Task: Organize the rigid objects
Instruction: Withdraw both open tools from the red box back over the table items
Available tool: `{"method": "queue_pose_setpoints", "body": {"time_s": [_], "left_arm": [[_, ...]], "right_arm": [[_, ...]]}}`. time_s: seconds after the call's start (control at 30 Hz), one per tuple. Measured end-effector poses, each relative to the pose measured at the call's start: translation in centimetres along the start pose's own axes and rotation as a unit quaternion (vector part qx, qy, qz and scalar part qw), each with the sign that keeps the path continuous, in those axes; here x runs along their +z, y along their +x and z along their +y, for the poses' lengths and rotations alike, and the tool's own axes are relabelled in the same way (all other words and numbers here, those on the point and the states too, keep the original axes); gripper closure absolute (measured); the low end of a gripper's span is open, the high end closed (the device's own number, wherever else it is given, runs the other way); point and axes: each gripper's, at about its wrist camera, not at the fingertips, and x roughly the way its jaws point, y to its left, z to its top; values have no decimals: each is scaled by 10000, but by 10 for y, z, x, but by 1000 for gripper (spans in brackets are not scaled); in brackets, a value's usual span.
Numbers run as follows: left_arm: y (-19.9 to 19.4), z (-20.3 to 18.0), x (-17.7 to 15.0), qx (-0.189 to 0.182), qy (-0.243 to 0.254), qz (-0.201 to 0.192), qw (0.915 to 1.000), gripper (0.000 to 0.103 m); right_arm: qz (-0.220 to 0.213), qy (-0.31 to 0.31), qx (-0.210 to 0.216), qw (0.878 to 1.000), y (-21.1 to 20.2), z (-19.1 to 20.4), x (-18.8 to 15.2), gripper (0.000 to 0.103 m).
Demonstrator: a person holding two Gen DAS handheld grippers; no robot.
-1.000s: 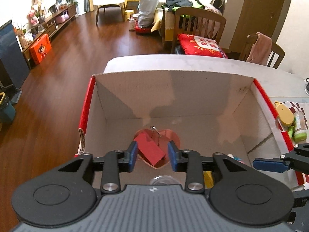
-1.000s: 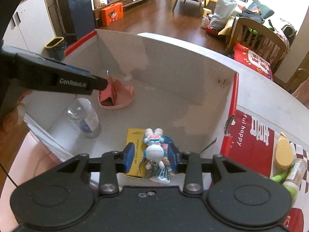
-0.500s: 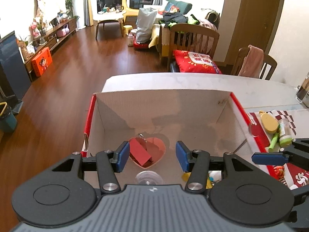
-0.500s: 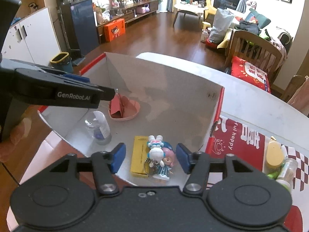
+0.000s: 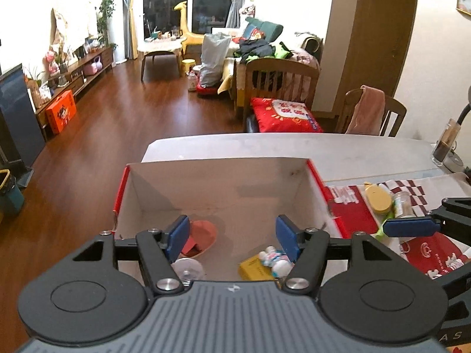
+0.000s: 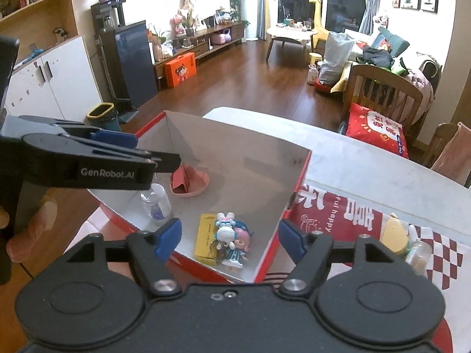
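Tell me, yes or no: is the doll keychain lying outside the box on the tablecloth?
No. The doll keychain lies on the floor of the white box, partly on the yellow pack.

bottle [image 5: 187,268]: low in the left wrist view, its lower part hidden behind the gripper body
yellow box [image 5: 255,268]: near edge covered by the same body
dish [image 5: 201,236]: left side behind a blue pad
jar [image 6: 417,257]: right of the right wrist view, base behind the gripper arm
hand [image 6: 28,229]: cut by the left edge
box print [image 6: 209,231]: too small to read
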Motion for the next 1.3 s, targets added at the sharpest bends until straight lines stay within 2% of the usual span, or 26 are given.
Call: {"method": "queue_pose_setpoints", "body": {"time_s": [0.13, 0.27, 0.4, 0.5, 0.57, 0.87, 1.0, 1.07, 1.13, 1.2, 1.3], "left_arm": [[-9, -21, 0, -50, 39, -68, 10000, 38], [-16, -42, 1, -81, 85, -167, 9998, 28], [-21, -64, 1, -129, 102, -222, 9996, 27], [-22, -80, 1, -190, 60, -229, 9995, 21], [-22, -91, -1, -246, 53, -214, 9995, 21], [-20, -145, -8, -372, 203, -285, 9987, 16], [-12, -167, -10, -440, 211, -238, 9985, 9], [-7, -177, -13, -522, 206, -189, 9982, 8], [0, -186, -15, -636, 186, -86, 9978, 8], [7, -195, -20, -698, 181, 11, 9974, 2], [16, -208, -31, -750, 199, 114, 9969, 1]], "right_arm": [[-98, 12, 53, 9999, -15, -10, -5, 25], [-200, 26, 98, 9997, -30, -23, -10, 19], [-261, 93, 120, 9995, -44, -39, -18, 13], [-254, 237, 140, 9993, -52, -58, -24, 10], [-276, 265, 99, 9992, -59, -71, -31, 3], [-341, 629, -354, 9968, -84, -151, -60, 2], [-380, 851, -532, 9942, -91, -186, -70, 2], [-363, 911, -609, 9933, -91, -198, -75, 2], [-332, 950, -672, 9927, -89, -208, -81, 2], [-287, 942, -713, 9926, -87, -218, -86, 2], [-271, 691, -813, 9939, -83, -227, -94, 3]]}}
